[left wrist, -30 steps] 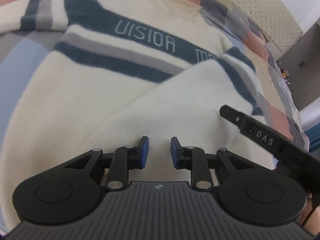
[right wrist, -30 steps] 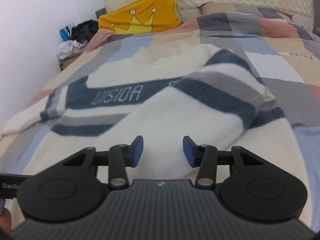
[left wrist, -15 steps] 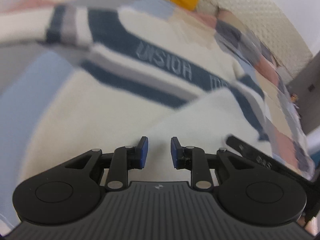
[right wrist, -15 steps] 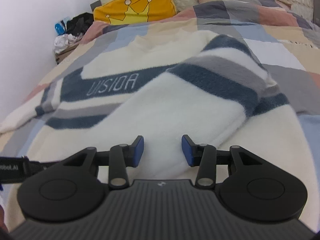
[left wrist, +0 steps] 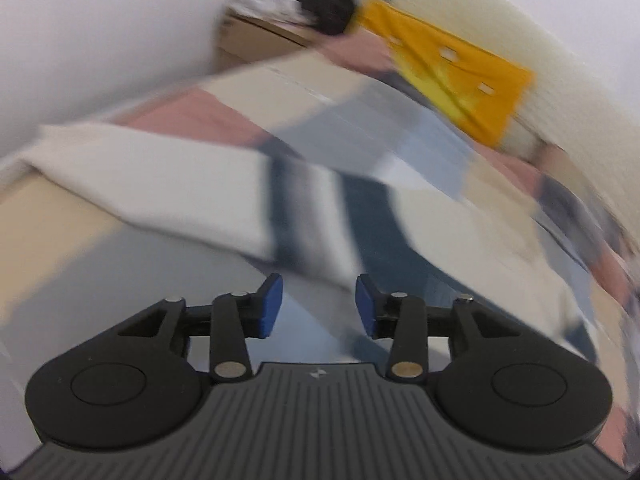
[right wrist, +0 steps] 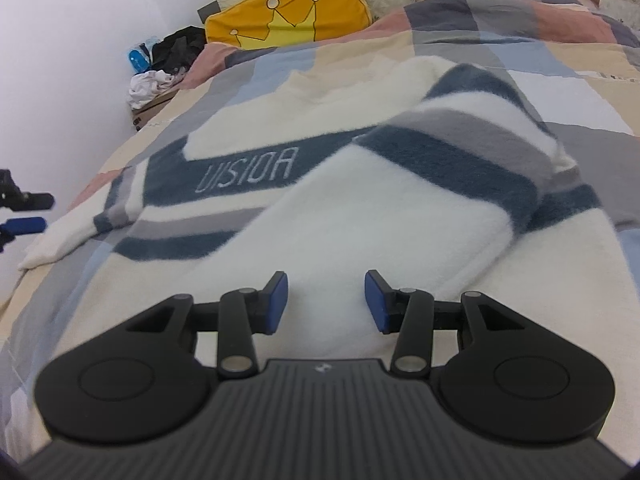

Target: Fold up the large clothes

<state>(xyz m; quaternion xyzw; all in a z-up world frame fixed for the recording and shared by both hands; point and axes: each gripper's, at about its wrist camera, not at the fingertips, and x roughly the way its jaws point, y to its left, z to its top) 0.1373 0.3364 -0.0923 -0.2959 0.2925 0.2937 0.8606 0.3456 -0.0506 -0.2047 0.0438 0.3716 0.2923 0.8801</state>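
A cream sweater with navy and grey stripes and the word "VISIOA" lies flat on the bed. Its one sleeve is folded across the chest. The other sleeve stretches out to the left. My left gripper hovers over that sleeve's striped shoulder end in a blurred view. Its jaws are opening, and nothing is pinched between the pads. Its fingers also show at the left edge of the right wrist view. My right gripper stands open, holding nothing, just above the folded sleeve.
A patchwork bedspread covers the bed. A yellow crown pillow leans at the headboard. A box with a pile of clothes stands by the white wall on the left.
The left gripper swung away from the folded sleeve to the left, over the outstretched sleeve, and its jaws widened. The right gripper stayed put.
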